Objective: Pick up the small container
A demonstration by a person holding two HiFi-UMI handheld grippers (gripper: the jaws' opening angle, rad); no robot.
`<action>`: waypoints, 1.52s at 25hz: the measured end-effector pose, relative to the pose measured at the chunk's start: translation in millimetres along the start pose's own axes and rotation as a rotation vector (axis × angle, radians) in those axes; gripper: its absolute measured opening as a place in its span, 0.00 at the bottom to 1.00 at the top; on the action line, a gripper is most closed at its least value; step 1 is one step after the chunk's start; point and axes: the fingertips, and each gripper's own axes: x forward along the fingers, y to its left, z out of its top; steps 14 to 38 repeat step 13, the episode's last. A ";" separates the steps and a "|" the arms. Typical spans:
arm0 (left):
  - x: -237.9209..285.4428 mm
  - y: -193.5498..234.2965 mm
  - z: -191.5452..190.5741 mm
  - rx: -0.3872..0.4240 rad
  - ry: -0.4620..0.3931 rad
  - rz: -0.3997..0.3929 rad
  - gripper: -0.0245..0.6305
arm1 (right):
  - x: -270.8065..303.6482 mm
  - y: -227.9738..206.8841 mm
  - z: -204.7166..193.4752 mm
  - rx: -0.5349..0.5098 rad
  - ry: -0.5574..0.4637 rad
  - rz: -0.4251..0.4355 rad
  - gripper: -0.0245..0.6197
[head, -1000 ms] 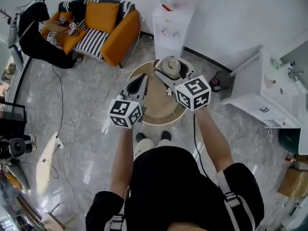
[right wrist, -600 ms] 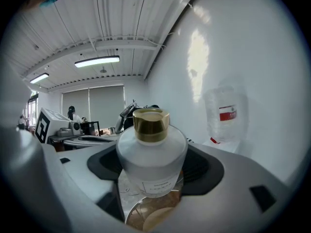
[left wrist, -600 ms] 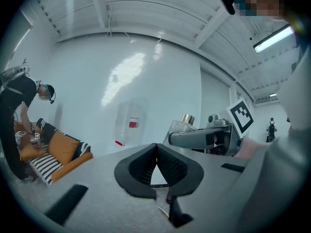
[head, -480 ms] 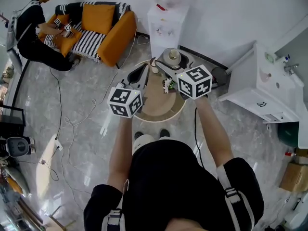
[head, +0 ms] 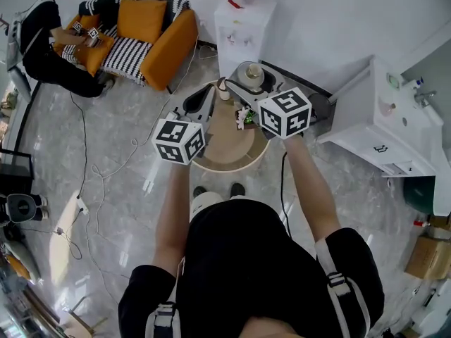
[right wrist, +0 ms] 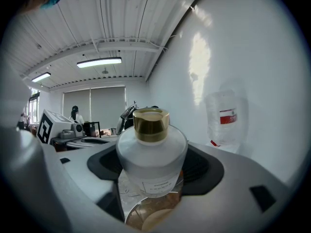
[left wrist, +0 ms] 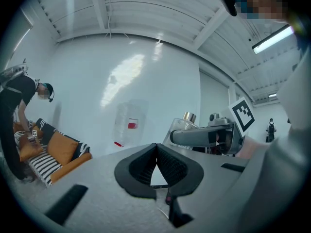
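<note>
Dispenser [head: 243, 27] stands against the far wall. The round wooden worktop [head: 224, 162] is just in front of it, under both grippers in the head view.

Task status: I judge the pick-up essentially done. The container [right wrist: 151, 149] is clamped in the right gripper [right wrist: 155, 168]. In the right gripper view the wood surface shows below its base with a gap, so I read it as clear of the worktop. In the head view it hangs over the worktop's far rim. What is left, as I see it: hold it steady, perhaps raise it a little more. The task asks for no set-down.

Right gripper: jaws at medium width, pressed onto the frosted body from both sides. Container upright, label towards the camera, print too small for me to read.

Left gripper [left wrist: 156, 152]: jaws together tip to tip, nothing between them. It hangs left of the right gripper, apart from the container.

Cap [right wrist: 151, 124]: gold, seated on the neck.
</note>
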 end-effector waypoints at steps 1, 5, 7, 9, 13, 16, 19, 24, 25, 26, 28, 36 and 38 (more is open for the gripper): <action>-0.4 0.1 0.2 0.000 0.002 0.001 0.06 | -0.4 0.4 1.0 -0.001 -0.002 0.000 0.55; -1.1 -1.4 0.2 0.000 0.002 0.003 0.07 | -1.4 0.7 2.0 -0.004 -0.005 0.002 0.55; -1.0 -1.3 0.1 0.000 0.004 0.003 0.06 | -0.5 0.7 1.2 -0.002 -0.003 0.002 0.55; -0.6 -1.1 0.8 0.001 0.005 0.004 0.06 | 0.3 0.3 1.2 0.000 -0.002 0.003 0.55; 1.4 -1.8 3.3 0.004 0.002 0.006 0.07 | 0.2 -1.5 3.0 -0.001 -0.003 0.005 0.55; 1.4 -1.8 3.3 0.004 0.002 0.006 0.07 | 0.2 -1.5 3.0 -0.001 -0.003 0.005 0.55; 1.4 -1.8 3.3 0.004 0.002 0.006 0.07 | 0.2 -1.5 3.0 -0.001 -0.003 0.005 0.55; 1.4 -1.8 3.3 0.004 0.002 0.006 0.07 | 0.2 -1.5 3.0 -0.001 -0.003 0.005 0.55; 1.4 -1.8 3.3 0.004 0.002 0.006 0.07 | 0.2 -1.5 3.0 -0.001 -0.003 0.005 0.55; 1.4 -1.8 3.3 0.004 0.002 0.006 0.07 | 0.2 -1.5 3.0 -0.001 -0.003 0.005 0.55; 1.4 -1.8 3.3 0.004 0.002 0.006 0.07 | 0.2 -1.5 3.0 -0.001 -0.003 0.005 0.55; 1.4 -1.8 3.3 0.004 0.002 0.006 0.07 | 0.2 -1.5 3.0 -0.001 -0.003 0.005 0.55; 1.4 -1.8 3.3 0.004 0.002 0.006 0.07 | 0.2 -1.5 3.0 -0.001 -0.003 0.005 0.55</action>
